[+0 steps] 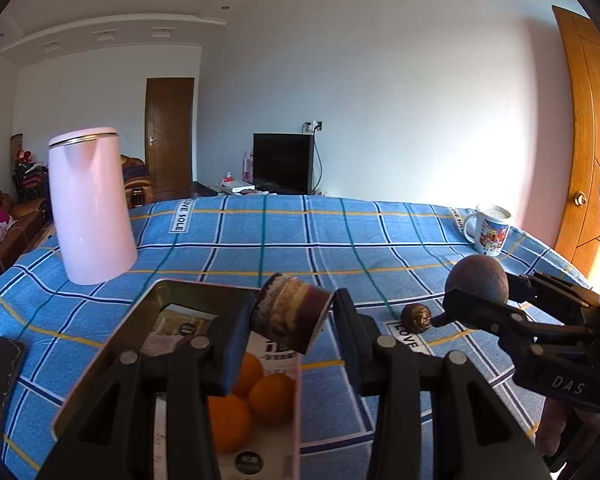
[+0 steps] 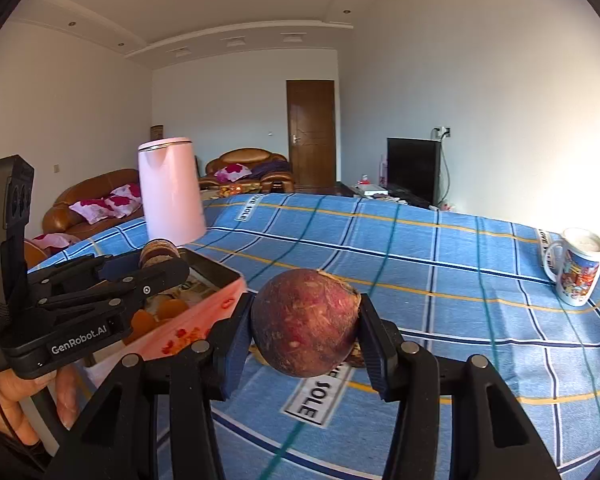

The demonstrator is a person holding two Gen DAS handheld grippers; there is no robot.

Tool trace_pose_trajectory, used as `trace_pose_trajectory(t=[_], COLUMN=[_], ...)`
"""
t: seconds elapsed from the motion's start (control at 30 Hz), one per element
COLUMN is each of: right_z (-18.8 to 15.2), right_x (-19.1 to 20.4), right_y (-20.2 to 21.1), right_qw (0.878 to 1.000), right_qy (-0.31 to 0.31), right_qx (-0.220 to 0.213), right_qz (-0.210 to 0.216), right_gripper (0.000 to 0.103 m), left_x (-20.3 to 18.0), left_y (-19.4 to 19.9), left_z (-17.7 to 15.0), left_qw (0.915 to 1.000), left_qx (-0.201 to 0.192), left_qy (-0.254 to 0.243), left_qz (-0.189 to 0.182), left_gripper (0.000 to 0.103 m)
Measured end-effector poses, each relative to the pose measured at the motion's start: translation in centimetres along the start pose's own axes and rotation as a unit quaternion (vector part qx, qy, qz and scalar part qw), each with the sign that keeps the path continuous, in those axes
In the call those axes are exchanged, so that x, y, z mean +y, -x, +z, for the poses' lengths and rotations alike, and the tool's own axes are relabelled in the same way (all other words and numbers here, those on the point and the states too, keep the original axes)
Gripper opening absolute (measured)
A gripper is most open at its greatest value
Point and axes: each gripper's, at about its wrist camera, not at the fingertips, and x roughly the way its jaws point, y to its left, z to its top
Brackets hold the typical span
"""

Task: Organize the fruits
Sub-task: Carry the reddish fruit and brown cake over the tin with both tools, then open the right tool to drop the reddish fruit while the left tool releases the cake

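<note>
Left gripper (image 1: 290,316): clamps a brown cut piece (image 1: 288,312) over the tin (image 1: 100,360) — lower before releasing
Right gripper (image 2: 306,322): grips round fruit (image 2: 306,322) — follow after

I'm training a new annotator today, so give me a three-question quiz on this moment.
1. True or false: the right gripper is empty.
2. How many oranges show in the box?
3. Which stands at the far right of the cloth: A kettle, B mug, C television?

Key: 1 false, its jaws are shut on a round reddish-brown fruit. 2 three. 3 B, the mug.
</note>
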Motion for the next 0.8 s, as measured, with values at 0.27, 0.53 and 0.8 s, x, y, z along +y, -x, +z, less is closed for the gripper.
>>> trace_pose_trajectory(t=[0.27, 0.53, 0.8], right_z=[1.3, 0.3, -1.0], right_x=[6.3, 11.4, 13.4], right_y=[-2.4, -4.7, -6.2], right_qw=[0.996, 0.988, 0.981], right_qy=[0.025, 0.076, 0.107], right_qx=[0.025, 0.067, 0.110], right_qz=[0.082, 0.115, 0.118], right_gripper=[0.051, 0.052, 0.052], left_x=[5.7, 8.6, 10.2], left_y=[1.8, 1.8, 1.8], left_z=[-0.9, -2.5, -3.5], left_qw=[0.9987, 0.9963, 0.9947], left_qx=[0.014, 0.042, 0.057], left_qy=[0.030, 0.050, 0.059], left_qz=[0.039, 0.056, 0.062], left_gripper=[0.043, 0.043, 0.043])
